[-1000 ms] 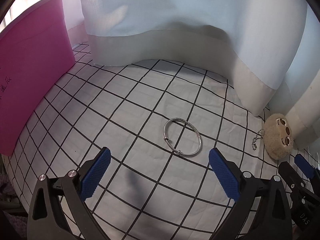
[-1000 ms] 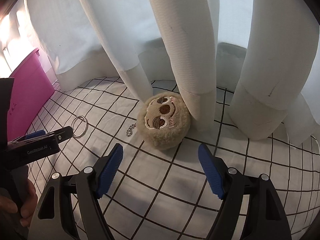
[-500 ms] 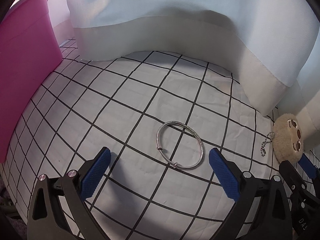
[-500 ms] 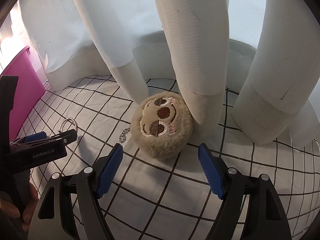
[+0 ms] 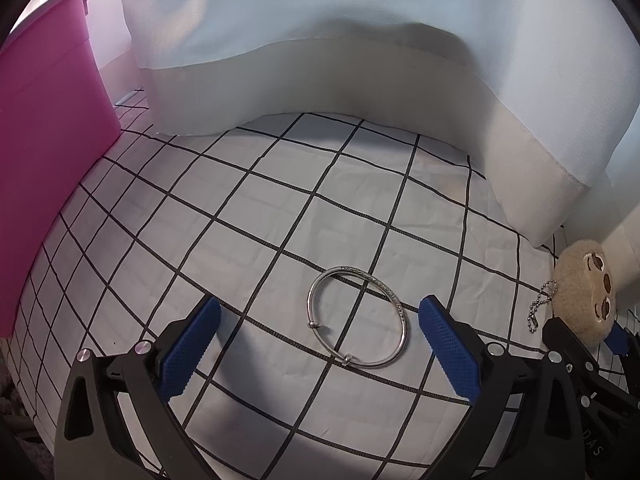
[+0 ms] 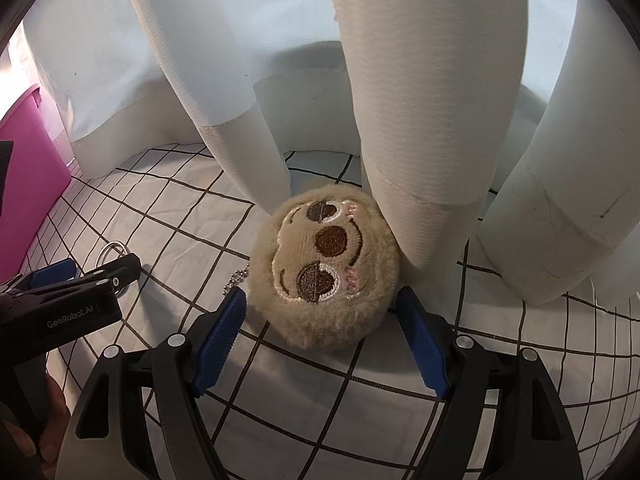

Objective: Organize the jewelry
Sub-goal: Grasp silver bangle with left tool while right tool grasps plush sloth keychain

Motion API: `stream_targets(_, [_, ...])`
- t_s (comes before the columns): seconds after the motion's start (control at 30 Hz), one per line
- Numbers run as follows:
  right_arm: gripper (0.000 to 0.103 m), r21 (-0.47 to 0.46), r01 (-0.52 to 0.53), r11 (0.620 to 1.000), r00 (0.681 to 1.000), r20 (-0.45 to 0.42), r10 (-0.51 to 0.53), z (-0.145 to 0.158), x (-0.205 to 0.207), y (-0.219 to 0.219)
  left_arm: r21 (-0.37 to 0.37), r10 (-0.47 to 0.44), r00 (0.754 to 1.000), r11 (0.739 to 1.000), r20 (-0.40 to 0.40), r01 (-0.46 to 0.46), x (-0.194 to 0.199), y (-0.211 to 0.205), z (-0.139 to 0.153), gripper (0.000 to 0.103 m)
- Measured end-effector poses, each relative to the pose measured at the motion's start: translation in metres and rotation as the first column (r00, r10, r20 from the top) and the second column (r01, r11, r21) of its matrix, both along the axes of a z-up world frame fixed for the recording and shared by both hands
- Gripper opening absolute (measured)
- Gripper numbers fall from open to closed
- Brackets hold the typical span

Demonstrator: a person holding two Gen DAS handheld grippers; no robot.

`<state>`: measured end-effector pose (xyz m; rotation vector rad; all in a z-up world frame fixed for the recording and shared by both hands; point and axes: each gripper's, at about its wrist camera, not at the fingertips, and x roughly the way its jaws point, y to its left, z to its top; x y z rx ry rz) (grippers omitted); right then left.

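A silver bangle (image 5: 405,330) lies flat on the white grid-patterned cloth (image 5: 260,220). My left gripper (image 5: 320,308) is open just above the cloth, and the bangle sits between its blue pads, nearer the right one. A round tan plush sloth keychain (image 6: 326,264) with a ball chain (image 6: 236,278) rests against a curtain fold. My right gripper (image 6: 322,299) is open with the plush between its pads, which stand at its sides without squeezing it. The right wrist view shows the bangle (image 6: 112,246) partly hidden behind a left fingertip (image 6: 124,268).
A pink plastic bin (image 5: 48,140) stands at the left. Pale curtain folds (image 6: 420,120) hang down to the cloth along the back and right. The plush (image 5: 584,292) and the right gripper's finger (image 5: 580,360) are close to the left gripper's right side.
Both grippers came forward and lower. The bangle now lies between the left pads, and the plush now sits between the right pads. Both stayed open.
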<state>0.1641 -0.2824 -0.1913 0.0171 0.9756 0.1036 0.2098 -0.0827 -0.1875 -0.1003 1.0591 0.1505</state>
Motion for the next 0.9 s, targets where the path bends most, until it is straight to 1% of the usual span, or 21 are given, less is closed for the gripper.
stream_targets(0.13, [0.074,-0.014,0.003,1.0,1.0,0.01,-0.003,-0.001,0.003,-0.001,0.003,0.004,1.0,1.0,0.011,-0.005,0.004,0.003,-0.002,0.098])
stream_targets(0.43, [0.074,-0.033,-0.001,0.999,0.999,0.033,0.002,-0.002,0.012,0.001,0.004,0.005,1.0,1.0,0.029,-0.005,-0.004,0.0,-0.002,0.097])
stream_targets(0.57, [0.073,-0.056,-0.023,0.998,0.999,0.035,0.025,-0.005,0.021,0.02,0.008,0.005,0.999,1.0,0.043,-0.005,-0.012,-0.006,-0.001,0.093])
stream_targets(0.63, [0.073,-0.055,-0.033,0.998,0.999,0.038,0.035,-0.005,0.021,0.023,0.009,0.002,0.999,1.0,0.049,-0.003,-0.017,-0.009,0.001,0.087])
stream_targets(0.67, [0.069,-0.048,-0.038,0.998,0.998,0.04,0.04,-0.005,0.021,0.024,0.009,0.002,0.999,1.0,0.052,-0.002,-0.019,-0.011,0.002,0.085])
stream_targets(0.73, [0.059,-0.046,-0.052,0.998,0.997,0.047,0.055,-0.005,0.019,0.028,0.01,-0.001,0.998,1.0,0.059,0.001,-0.022,-0.013,0.003,0.077])
stream_targets(0.77, [0.058,-0.055,-0.06,0.997,0.997,0.049,0.062,-0.005,0.018,0.031,0.011,-0.003,0.998,1.0,0.064,0.003,-0.024,-0.015,0.004,0.073])
stream_targets(0.8, [0.057,-0.061,-0.062,0.996,0.997,0.052,0.065,-0.005,0.018,0.033,0.012,-0.007,0.997,1.0,0.071,0.006,-0.026,-0.016,0.006,0.061])
stream_targets(0.83, [0.057,-0.058,-0.064,0.996,0.996,0.052,0.067,-0.005,0.018,0.033,0.013,-0.014,0.997,1.0,0.077,0.013,-0.027,-0.017,0.008,0.046])
stream_targets(0.9, [0.055,-0.044,-0.069,0.997,0.996,0.049,0.071,-0.005,0.019,0.034,0.006,-0.009,0.997,1.0,0.072,0.009,-0.028,-0.016,0.008,0.047])
